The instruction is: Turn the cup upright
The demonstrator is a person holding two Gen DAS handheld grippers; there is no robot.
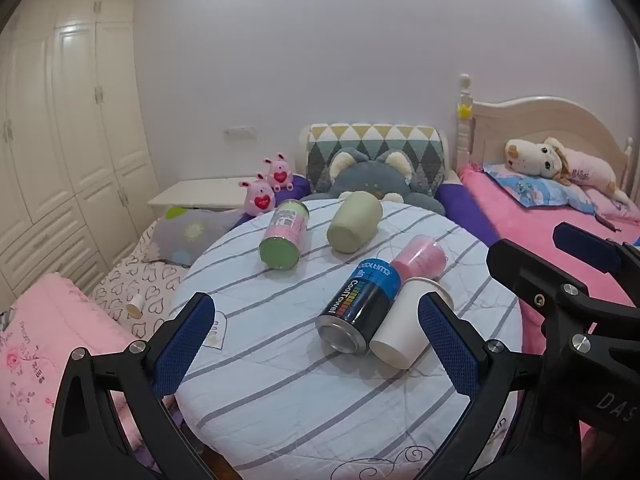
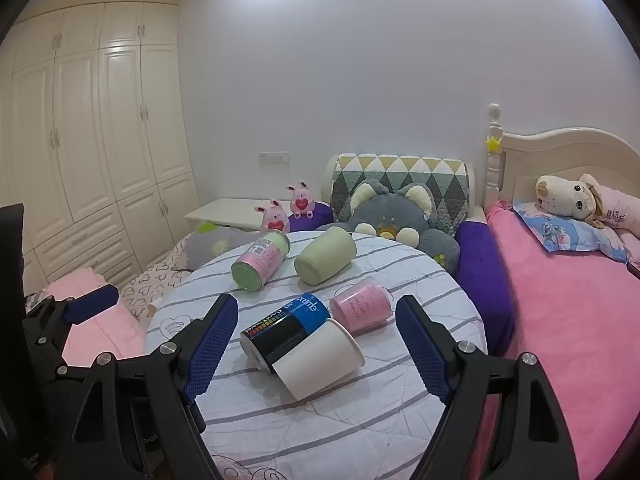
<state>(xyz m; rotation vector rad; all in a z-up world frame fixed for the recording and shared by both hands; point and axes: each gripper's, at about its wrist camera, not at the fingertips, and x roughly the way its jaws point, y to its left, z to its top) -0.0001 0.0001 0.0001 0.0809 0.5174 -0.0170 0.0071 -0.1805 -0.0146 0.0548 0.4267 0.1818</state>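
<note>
A white paper cup [image 1: 404, 328] [image 2: 320, 360] lies on its side on the round striped table [image 1: 280, 400] [image 2: 320, 432], touching a black and blue can [image 1: 360, 308] [image 2: 284, 328]. A clear cup with pink contents [image 1: 420, 258] [image 2: 362, 308] lies behind them. A pale green cup [image 1: 354, 222] [image 2: 325, 255] and a pink and green can [image 1: 285, 234] [image 2: 260, 261] lie farther back. My left gripper [image 1: 316, 352] is open, hovering near the table's front. My right gripper [image 2: 316, 356] is open, its fingers either side of the white cup and can.
Beds with pink covers [image 1: 580, 232] [image 2: 568, 320] flank the table. Plush toys [image 1: 372, 176] [image 2: 400, 216] sit behind it. A white wardrobe [image 1: 68, 140] [image 2: 100, 140] stands at the left. The right gripper's body [image 1: 568, 304] shows at the right of the left wrist view.
</note>
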